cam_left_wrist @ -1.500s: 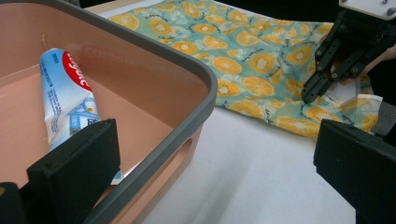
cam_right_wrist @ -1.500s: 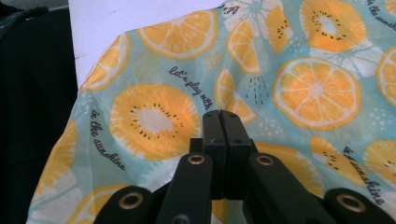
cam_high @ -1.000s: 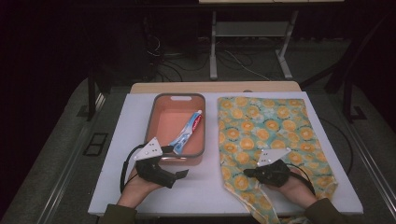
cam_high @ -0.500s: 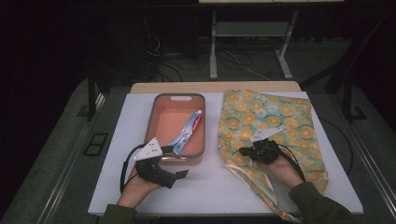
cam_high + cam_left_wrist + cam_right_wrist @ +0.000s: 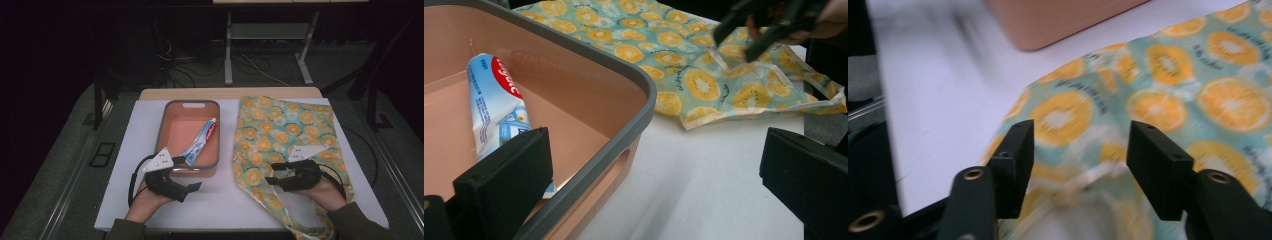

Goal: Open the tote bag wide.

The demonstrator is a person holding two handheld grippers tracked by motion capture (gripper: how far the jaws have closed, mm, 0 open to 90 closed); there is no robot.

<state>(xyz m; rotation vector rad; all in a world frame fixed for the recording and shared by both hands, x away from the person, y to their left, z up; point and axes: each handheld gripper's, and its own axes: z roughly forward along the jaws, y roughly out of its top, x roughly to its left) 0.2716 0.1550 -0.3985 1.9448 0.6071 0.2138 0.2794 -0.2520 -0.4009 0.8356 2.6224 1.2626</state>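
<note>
A pink tray (image 5: pixel 170 131) with a grey rim holds a toothpaste tube (image 5: pixel 202 140). Beside it on the right lies a cloth bag (image 5: pixel 285 130) printed with orange slices. My left gripper (image 5: pixel 186 173) stands wide open at the tray's near right corner, and that corner (image 5: pixel 634 125) sits between its jaws with the tube (image 5: pixel 494 105) just beyond. My right gripper (image 5: pixel 274 180) points left over the bag's lower left part. It is open, with the printed cloth (image 5: pixel 1198 90) showing behind the gap and nothing held by the gripper (image 5: pixel 1080 160).
Everything rests on a white board (image 5: pixel 125 150) on the table. The bag's handles trail off toward the near edge at the right (image 5: pixel 310 225). Bare board lies between tray and bag (image 5: pixel 724 165). Dark floor, cables and a stand are behind.
My right gripper has turned and come leftward over the bag's lower left part, and the cloth has shifted a little. The left gripper has stayed put.
</note>
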